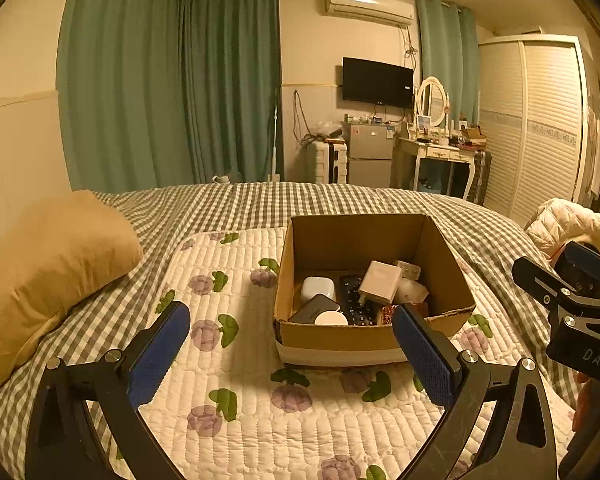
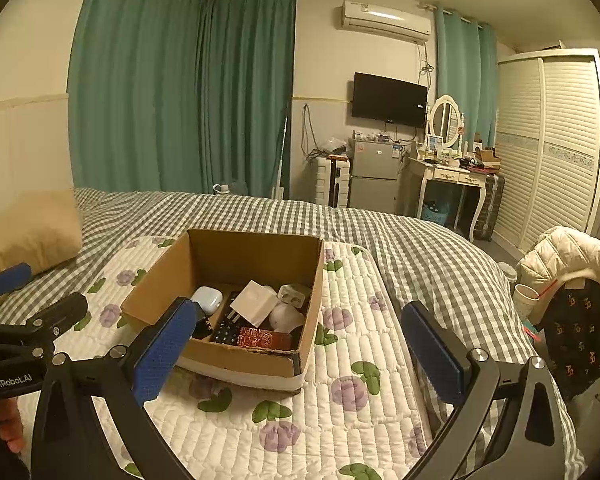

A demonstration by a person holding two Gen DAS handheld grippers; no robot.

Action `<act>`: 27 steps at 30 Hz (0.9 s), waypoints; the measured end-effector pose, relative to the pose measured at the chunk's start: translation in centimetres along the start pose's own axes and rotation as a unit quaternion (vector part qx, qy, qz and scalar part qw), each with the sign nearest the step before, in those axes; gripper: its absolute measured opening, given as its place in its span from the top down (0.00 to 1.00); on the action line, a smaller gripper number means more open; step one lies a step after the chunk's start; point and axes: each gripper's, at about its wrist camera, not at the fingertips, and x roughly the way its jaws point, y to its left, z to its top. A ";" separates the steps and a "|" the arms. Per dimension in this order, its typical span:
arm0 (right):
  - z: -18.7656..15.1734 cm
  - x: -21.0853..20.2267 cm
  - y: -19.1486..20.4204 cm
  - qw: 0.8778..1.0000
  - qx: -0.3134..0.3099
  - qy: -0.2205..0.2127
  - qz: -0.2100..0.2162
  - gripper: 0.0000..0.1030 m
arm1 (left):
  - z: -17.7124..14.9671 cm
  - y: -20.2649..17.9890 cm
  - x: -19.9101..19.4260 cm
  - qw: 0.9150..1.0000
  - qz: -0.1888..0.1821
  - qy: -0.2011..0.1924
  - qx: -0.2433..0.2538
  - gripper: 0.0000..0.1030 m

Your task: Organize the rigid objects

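An open cardboard box (image 1: 364,338) (image 2: 256,360) sits on a floral quilted mat on the bed. Inside lie a white earbud case (image 1: 318,288) (image 2: 207,298), a black remote (image 1: 354,300) (image 2: 228,330), a white charger block (image 1: 380,282) (image 2: 256,302), a dark power bank (image 1: 314,308), a round white item (image 1: 331,318) and a red patterned box (image 2: 264,338). My left gripper (image 1: 290,354) is open and empty, just in front of the box. My right gripper (image 2: 300,354) is open and empty, its left finger level with the box's near left corner.
A tan pillow (image 1: 48,272) lies at the left on the checked bedspread (image 1: 260,200). A white puffy jacket (image 2: 568,252) and a dark bag (image 2: 580,336) sit off the bed's right side. The other gripper's body shows at the right edge of the left wrist view (image 1: 572,304).
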 end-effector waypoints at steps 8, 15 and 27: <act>0.0 0.0 -0.1 1.000 -0.001 0.000 0.000 0.00 | 0.1 -0.1 0.2 1.000 -0.004 0.004 -0.010 0.00; 0.0 0.0 -0.1 1.000 -0.001 0.002 0.000 0.00 | 0.1 -0.1 0.2 1.000 -0.005 0.004 -0.008 0.00; 0.0 -0.1 -0.3 1.000 0.000 0.003 0.000 0.00 | 0.2 -0.2 0.3 1.000 -0.004 0.003 -0.004 0.00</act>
